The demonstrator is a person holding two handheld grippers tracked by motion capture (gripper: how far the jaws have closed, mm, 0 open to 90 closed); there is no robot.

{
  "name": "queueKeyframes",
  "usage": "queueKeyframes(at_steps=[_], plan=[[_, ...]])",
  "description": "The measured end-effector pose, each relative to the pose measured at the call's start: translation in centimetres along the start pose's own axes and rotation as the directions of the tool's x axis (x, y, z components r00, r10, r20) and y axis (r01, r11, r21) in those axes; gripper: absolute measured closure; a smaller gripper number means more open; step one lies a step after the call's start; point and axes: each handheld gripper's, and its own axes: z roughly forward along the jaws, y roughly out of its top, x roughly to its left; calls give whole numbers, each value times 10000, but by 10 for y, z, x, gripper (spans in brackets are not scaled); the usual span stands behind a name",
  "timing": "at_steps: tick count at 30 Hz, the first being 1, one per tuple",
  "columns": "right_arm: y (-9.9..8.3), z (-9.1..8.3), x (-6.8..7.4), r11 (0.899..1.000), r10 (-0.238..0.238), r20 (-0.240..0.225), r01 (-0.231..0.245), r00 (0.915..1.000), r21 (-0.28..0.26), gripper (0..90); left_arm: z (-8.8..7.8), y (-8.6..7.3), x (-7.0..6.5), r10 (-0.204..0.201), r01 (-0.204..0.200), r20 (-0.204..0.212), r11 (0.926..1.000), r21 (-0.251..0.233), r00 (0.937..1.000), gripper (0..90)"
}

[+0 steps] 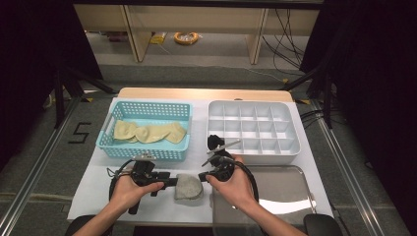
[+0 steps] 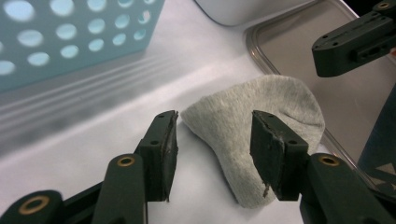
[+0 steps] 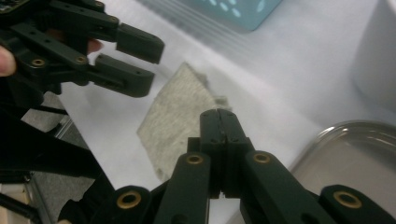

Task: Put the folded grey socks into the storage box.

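Note:
A small grey sock (image 1: 188,188) lies flat on the white mat near the table's front edge, between my two hands. My left gripper (image 1: 171,182) is open, and in the left gripper view its jaws stand either side of the grey sock's (image 2: 243,116) near edge without pressing it. My right gripper (image 1: 202,176) is just right of the sock, above the tray's left rim. In the right gripper view its jaws (image 3: 219,116) are shut together with nothing seen between them, the sock (image 3: 177,121) lies just beyond, and the left gripper (image 3: 156,63) is at the top left.
A teal basket (image 1: 142,147) holding pale yellow cloth pieces (image 1: 147,132) stands at the back left. A white divided box (image 1: 255,158) stands at the back right. A shiny metal tray (image 1: 285,187) lies at the front right, close beside the sock.

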Motion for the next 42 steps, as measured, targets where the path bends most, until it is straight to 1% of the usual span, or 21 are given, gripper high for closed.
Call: queueKeyframes(at_steps=[1, 2, 3, 8, 11, 14, 15, 17, 19, 20, 21, 25, 27, 30, 33, 35, 38, 39, 40, 41, 42], plan=[[0, 2, 0, 10000, -70, -37, 70, 10000, 39, 900, 1, 0, 0, 6, -7, 77, 10000, 54, 10000, 511], [-1, 2, 5, 9993, 297, -188, -293, 9994, 240, 900, 2, 0, -1, -28, 28, 99, 10000, 52, 9999, 513], [-1, 4, 3, 9998, -40, -95, 41, 9999, 182, 900, 3, 0, -2, -113, 113, 21, 9999, -62, 9999, 514], [-4, 14, 10, 9985, -198, -239, 210, 9995, 501, 900, 4, -1, -3, -127, 124, 167, 9998, 151, 9998, 516], [-5, 21, 15, 9965, -150, -349, 179, 9993, 821, 900, 5, -3, -2, -304, 299, 231, 9993, 208, 9993, 516], [-5, 27, 15, 9956, -290, -330, 318, 9990, 876, 900, 6, -3, -2, -400, 397, 118, 9989, 256, 9991, 514], [-5, 31, 16, 9946, -278, -362, 313, 9990, 991, 900, 8, -3, 1, -524, 514, 284, 9981, 332, 9982, 513], [-4, 34, 15, 9939, -363, -353, 398, 9987, 1033, 900, 9, -3, 1, -611, 601, 274, 9976, 350, 9978, 511], [-4, 37, 13, 9933, -230, -313, 264, 9992, 1126, 900, 12, -3, 1, -824, 809, 288, 9955, 500, 9962, 509], [-4, 38, 11, 9933, -192, -360, 232, 9992, 1131, 900, 13, -4, 0, -803, 788, 240, 9952, 578, 9965, 509], [-4, 39, 10, 9920, -33, -321, 73, 9995, 1261, 900, 15, -4, 1, -845, 819, 389, 9946, 636, 9957, 509], [-5, 41, 5, 9928, -34, -307, 71, 9995, 1198, 900, 19, -4, 0, -973, 934, 418, 9918, 874, 9944, 510], [-5, 41, 5, 9928, 13, -290, 22, 9996, 1194, 900, 20, -3, -1, -926, 896, 258, 9908, 1012, 9954, 510], [-5, 41, 4, 9927, -8, -298, 44, 9996, 1208, 900, 24, -3, -2, -921, 882, 323, 9905, 1059, 9952, 523], [-5, 41, 4, 9928, 13, -254, 17, 9997, 1201, 900, 26, -2, -4, -926, 879, 325, 9885, 1234, 9952, 574], [-6, 41, 3, 9919, 130, -242, -98, 9996, 1268, 900, 28, -3, -4, -1083, 1014, 465, 9862, 1308, 9930, 622], [-6, 42, 1, 9925, 122, -246, -91, 9996, 1221, 900, 29, -3, -6, -1103, 1019, 656, 9876, 1197, 9917, 719], [-6, 42, 2, 9909, 282, -161, -259, 9995, 1318, 900, 28, -3, -6, -1096, 1006, 713, 9877, 1194, 9914, 754], [-7, 42, 1, 9926, 146, -250, -115, 9996, 1206, 900, 27, -2, -6, -1014, 922, 712, 9883, 1217, 9923, 770], [-7, 41, 2, 9902, 369, -117, -350, 9992, 1348, 900, 27, -3, -6, -1055, 958, 878, 9895, 1084, 9905, 787], [-7, 42, 1, 9913, 294, -129, -275, 9995, 1289, 900, 25, -2, -7, -1128, 1031, 793, 9877, 1175, 9904, 793]])
